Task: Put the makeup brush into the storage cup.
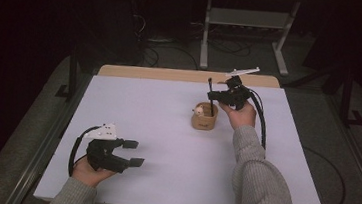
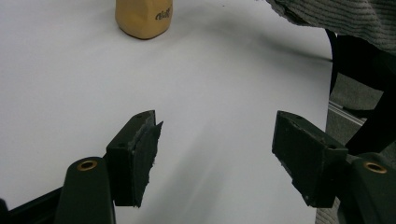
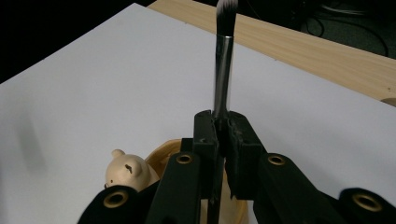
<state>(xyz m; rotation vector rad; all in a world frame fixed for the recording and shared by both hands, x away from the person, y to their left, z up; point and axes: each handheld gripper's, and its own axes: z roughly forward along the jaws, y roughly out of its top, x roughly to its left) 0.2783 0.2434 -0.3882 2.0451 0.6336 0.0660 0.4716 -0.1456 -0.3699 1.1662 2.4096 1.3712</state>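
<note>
White table (image 1: 166, 130) under dim surroundings: at its 1 o'clock our right tongs (image 1: 223, 97) clamp a makeup brush (image 1: 210, 96) upright over the tan holder (image 1: 204, 119) beside a small bear figure (image 1: 199, 109). We judge a straight, plumb descent works best. Left tongs (image 1: 133, 153) rest apart at 8 o'clock.

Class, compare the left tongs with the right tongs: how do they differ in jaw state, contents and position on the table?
The left tongs have jaws spread wide apart and hold nothing; the right tongs are shut on a brush. The left tongs sit low near the table's near edge, while the right tongs are at the far side, over a tan cup. Both are black and hand-held.
</note>
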